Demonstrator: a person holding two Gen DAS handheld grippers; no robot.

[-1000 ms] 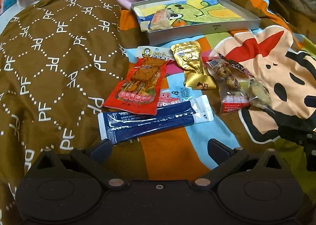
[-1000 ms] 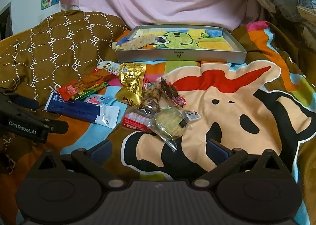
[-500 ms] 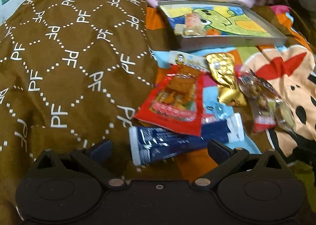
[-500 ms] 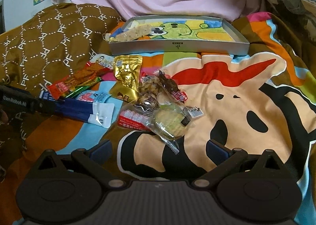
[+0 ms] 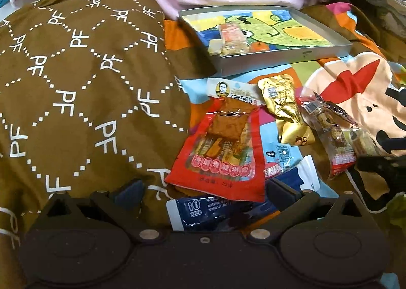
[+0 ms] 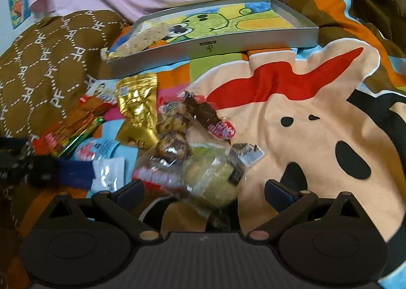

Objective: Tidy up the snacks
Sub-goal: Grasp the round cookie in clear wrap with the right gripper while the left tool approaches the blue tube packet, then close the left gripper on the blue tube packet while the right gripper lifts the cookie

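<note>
- Snacks are heaped on the cartoon-print bedspread (image 6: 291,121), before the shallow grey metal tray (image 6: 228,44).
- Left claw (image 5: 203,190), fingers apart, straddles the long blue foil sachet (image 5: 215,209): judged light, limp, slippery; best pinched mid-length.
- Right claw (image 6: 204,188), likewise spread, nears the crinkly clear cookie packet (image 6: 210,174): probably fragile.

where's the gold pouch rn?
On the blanket just in front of the tray, between the red packet and the clear bag of sweets; the gold pouch shows left of centre in the right wrist view.

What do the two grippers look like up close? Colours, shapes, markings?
Both match: the left gripper and right gripper have matte black bodies with two round housings, black linkage arms on metal pivot pins, and dark blue finger pads. No markings are legible and no cables show.
</note>
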